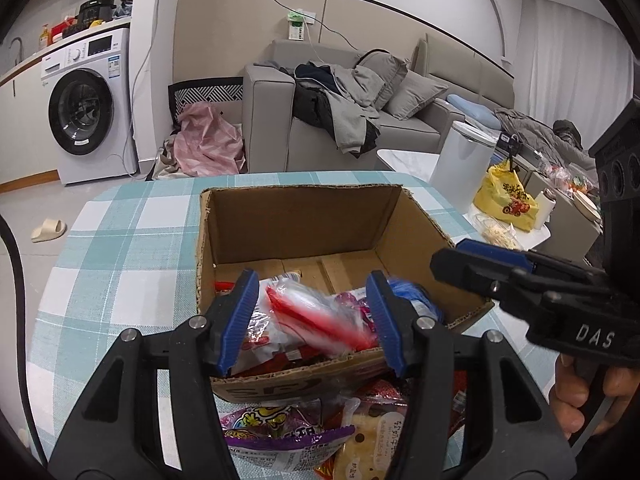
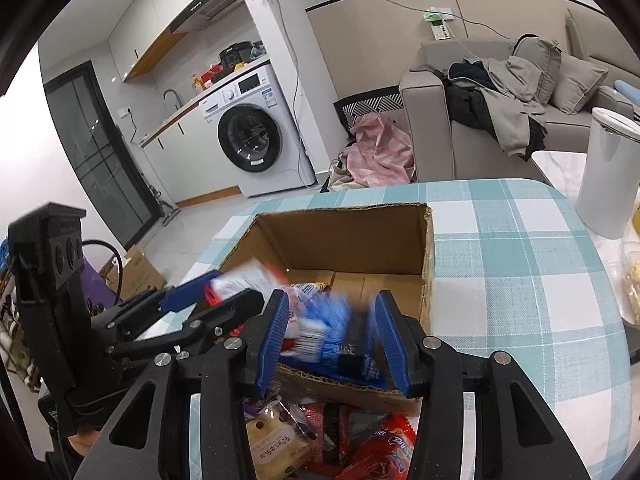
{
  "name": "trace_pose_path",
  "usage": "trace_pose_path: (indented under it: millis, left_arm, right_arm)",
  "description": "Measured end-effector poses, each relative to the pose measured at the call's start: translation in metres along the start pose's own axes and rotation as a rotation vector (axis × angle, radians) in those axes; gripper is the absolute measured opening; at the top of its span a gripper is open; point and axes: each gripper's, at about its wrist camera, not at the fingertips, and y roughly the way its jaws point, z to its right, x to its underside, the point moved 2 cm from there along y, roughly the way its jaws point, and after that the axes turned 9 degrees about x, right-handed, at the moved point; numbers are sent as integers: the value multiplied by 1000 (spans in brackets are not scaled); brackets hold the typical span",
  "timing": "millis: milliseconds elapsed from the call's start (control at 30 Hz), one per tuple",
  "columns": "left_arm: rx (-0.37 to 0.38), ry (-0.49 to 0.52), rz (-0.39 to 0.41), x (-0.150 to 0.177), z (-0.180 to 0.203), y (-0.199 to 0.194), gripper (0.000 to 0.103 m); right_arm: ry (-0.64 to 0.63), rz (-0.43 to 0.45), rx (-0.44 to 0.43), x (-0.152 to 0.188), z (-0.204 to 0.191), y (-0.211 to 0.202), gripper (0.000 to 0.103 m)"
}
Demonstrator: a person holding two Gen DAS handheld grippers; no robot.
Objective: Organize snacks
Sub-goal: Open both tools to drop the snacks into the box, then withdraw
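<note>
Snacks (image 1: 320, 316) blurred, red-white and blue, in box (image 1: 304, 216)

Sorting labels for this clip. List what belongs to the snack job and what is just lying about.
Job:
cardboard box
red-and-white packet
blue packet
loose snack packets
left claw
right claw

Lying about:
washing machine
sofa clothes
yellow bag
white bin

Even indoor light; packets motion-blurred, fisheye-bent edges.

White washing machine (image 1: 86, 104), grey sofa (image 1: 360, 120) heaped with clothes (image 1: 344, 100), yellow bag (image 1: 506, 196), beige slipper (image 1: 49, 230)
</note>
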Motion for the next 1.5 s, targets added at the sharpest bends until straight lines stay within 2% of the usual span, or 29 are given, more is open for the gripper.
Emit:
trace_pose_path:
  millis: [67, 100, 167, 233, 300, 333, 400, 500, 733, 1133, 1267, 1400, 1500]
  left_arm:
    - [-1, 3, -5, 2, 0, -2, 60]
    - [-4, -1, -10, 3, 0, -4, 68]
    - [-3, -5, -8, 5, 0, -8, 78]
    - [-7, -1, 0, 8, 0, -15, 82]
    - [-11, 7, 0, 12, 1, -22, 86]
    - [-11, 8, 1, 14, 1, -26, 88]
    - [-20, 7, 5, 19, 0, -34, 102]
    - [-18, 3, 24, 29, -1, -48, 102]
    - [-13, -5, 0, 58, 2, -72, 102]
    - [-18, 17, -46, 97, 14, -90, 102]
    - [-10, 10, -59, 108, 18, -95, 102]
    - [-22, 3, -66, 117, 19, -99, 102]
    - [-13, -10, -88, 122, 20, -98, 102]
  right_arm:
    - [4, 3, 6, 1, 3, -3, 48]
    - [3, 2, 7, 2, 4, -4, 51]
    - [2, -2, 16, 5, 7, -7, 57]
    - [1, -4, 31, 7, 10, -10, 78]
    - [8, 7, 34, 11, 15, -16, 93]
    - [16, 8, 41, 13, 18, -19, 97]
    - [17, 9, 56, 18, 22, -24, 102]
    - [5, 10, 78, 26, 27, -31, 103]
    - [-26, 7, 86, 48, 25, -46, 103]
    - [-125, -57, 103, 80, 12, -51, 103]
    - [-129, -64, 101, 89, 14, -56, 103]
    - [-123, -88, 59, 100, 14, -61, 103]
    - [-136, -92, 75, 108, 12, -62, 103]
